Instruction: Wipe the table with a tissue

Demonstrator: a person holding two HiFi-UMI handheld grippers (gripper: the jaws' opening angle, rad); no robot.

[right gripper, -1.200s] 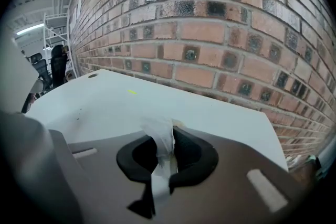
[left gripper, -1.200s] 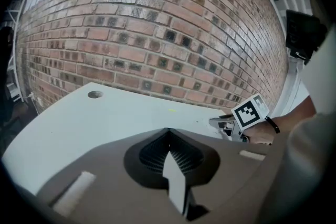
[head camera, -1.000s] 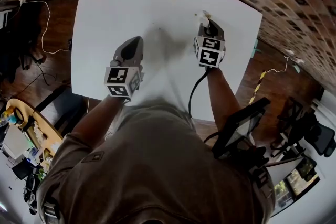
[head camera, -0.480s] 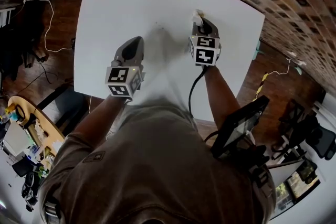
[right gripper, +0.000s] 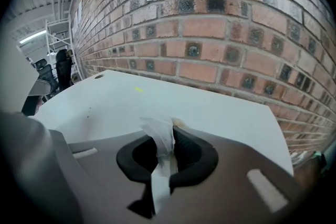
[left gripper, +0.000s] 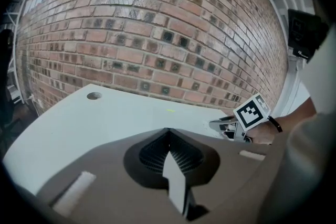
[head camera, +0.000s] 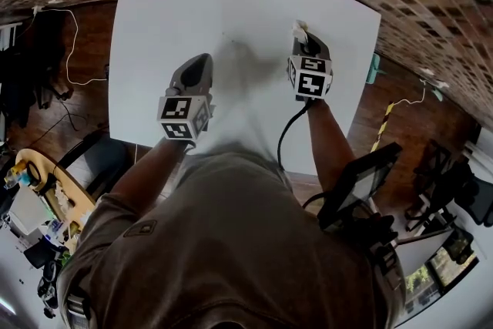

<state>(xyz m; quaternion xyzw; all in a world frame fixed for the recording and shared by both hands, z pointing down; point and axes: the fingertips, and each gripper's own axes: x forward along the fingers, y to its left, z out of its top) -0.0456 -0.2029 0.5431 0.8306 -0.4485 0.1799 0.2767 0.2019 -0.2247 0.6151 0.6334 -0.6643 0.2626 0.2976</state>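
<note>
I can read no word, number or brand name anywhere. The only printed signs are the black-and-white square markers on my own cubes. The left cube [head camera: 183, 118], on my left gripper [head camera: 202, 59] at centre left of the head view, shows blocky patterns on two faces. The right cube [head camera: 310, 78], on my right gripper [head camera: 300, 28] right of centre, shows the same kind. In the left gripper view, one such marker faces me at the right of the frame. These are patterns, not letters.
</note>
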